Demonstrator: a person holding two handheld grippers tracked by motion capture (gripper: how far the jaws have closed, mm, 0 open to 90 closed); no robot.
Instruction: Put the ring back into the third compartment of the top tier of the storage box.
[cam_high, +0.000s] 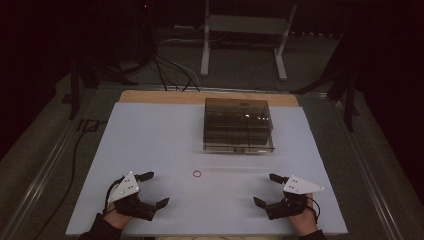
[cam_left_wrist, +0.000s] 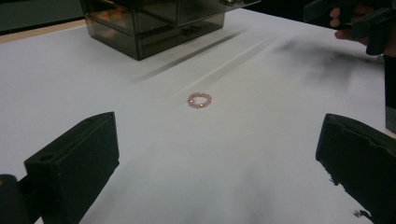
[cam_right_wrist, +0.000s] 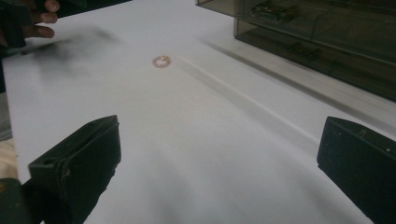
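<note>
A dim room surrounds a white table (cam_high: 150, 145), with a metal stand and loose cables on the floor at the top of the high view. On the table, upper centre of that frame, stands a smoky transparent drawer box (cam_high: 238, 125), its drawers shut as far as can be told. Just below it, near the middle of the frame, lies a small pink beaded ring (cam_high: 197, 174), flat on the table and apart from everything else.

The left tool (cam_high: 153, 189) rests at the lower left of the frame, its jaws spread wide with nothing between them. The right tool (cam_high: 266, 189) sits at the lower right, likewise spread and empty. In the left gripper view the beaded ring (cam_left_wrist: 199, 100) lies ahead, centred between the jaws; in the right gripper view it sits at the upper left (cam_right_wrist: 161, 61), farther off.

This looks like the very start: neither tool has reached for anything. The ring lies nearer the left tool, so a likely next move is to bring that tool forward and down over the ring, then close gently. The ring is thin and flat against the table, so the jaw tips must meet low, almost scraping the surface, or it will slip out.
</note>
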